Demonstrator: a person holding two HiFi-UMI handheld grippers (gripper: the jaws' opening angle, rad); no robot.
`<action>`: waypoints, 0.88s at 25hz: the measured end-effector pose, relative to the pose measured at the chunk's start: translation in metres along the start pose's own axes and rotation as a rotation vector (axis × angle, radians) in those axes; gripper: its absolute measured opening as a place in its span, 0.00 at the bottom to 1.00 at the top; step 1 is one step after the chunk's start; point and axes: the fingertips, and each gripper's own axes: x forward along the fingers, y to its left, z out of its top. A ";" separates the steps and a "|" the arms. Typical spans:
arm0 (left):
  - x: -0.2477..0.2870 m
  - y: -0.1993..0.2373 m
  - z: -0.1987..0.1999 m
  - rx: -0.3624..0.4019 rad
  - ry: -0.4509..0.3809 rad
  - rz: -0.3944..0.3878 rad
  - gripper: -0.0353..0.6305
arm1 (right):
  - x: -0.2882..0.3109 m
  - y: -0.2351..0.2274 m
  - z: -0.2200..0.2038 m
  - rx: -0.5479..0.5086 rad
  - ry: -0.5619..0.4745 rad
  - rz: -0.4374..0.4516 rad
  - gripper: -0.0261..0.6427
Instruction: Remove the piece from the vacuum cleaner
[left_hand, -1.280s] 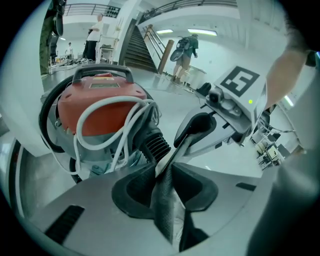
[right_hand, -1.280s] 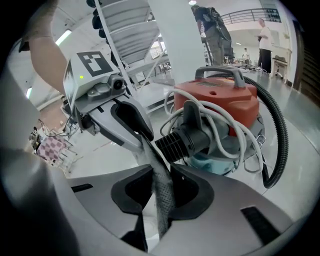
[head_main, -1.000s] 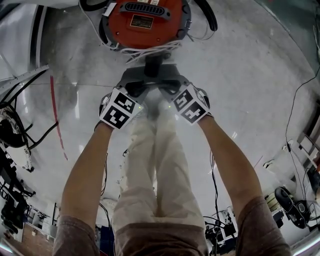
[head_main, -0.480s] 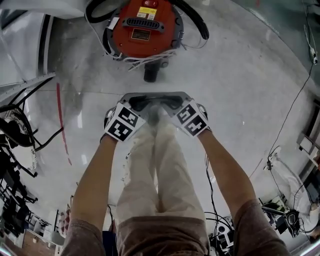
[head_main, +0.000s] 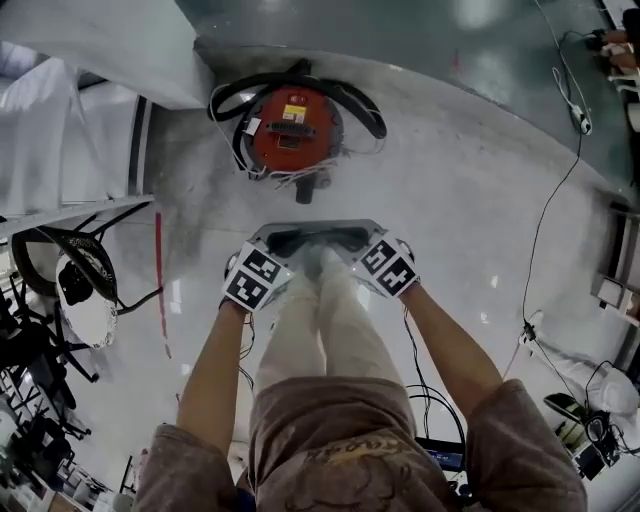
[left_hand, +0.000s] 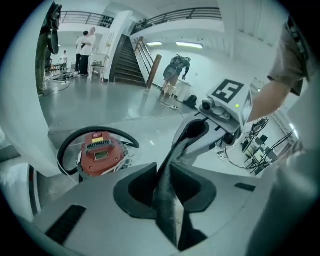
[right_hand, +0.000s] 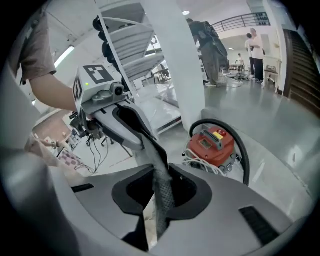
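The red vacuum cleaner (head_main: 295, 125) stands on the pale floor with a black hose looped round it; it also shows as the vacuum (left_hand: 100, 152) and the vacuum (right_hand: 212, 142) in the gripper views. A thin dark textured piece (left_hand: 167, 200) runs between the two grippers, well clear of the vacuum. My left gripper (head_main: 290, 243) is shut on one end of it. My right gripper (head_main: 345, 240) faces it and is shut on the other end of the piece (right_hand: 161, 192). The piece is hardly visible in the head view, hidden by the jaws.
A black stub (head_main: 305, 190) sticks out of the vacuum's near side among white cord. A dark chair (head_main: 85, 280) stands at the left, and cables (head_main: 540, 250) trail over the floor at the right. Stairs (left_hand: 125, 65) and several people are far behind.
Both grippers, still joined on the piece, have drawn back from the vacuum. The vacuum now looks smaller and farther away, and its black stub stays on it.
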 end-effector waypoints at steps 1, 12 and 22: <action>-0.011 -0.002 0.014 0.009 -0.017 0.001 0.17 | -0.013 0.000 0.013 -0.006 -0.011 -0.007 0.12; -0.118 -0.042 0.141 0.163 -0.153 0.005 0.17 | -0.139 0.015 0.129 -0.012 -0.189 0.000 0.13; -0.197 -0.065 0.246 0.319 -0.321 0.071 0.18 | -0.237 0.017 0.220 -0.062 -0.456 -0.131 0.14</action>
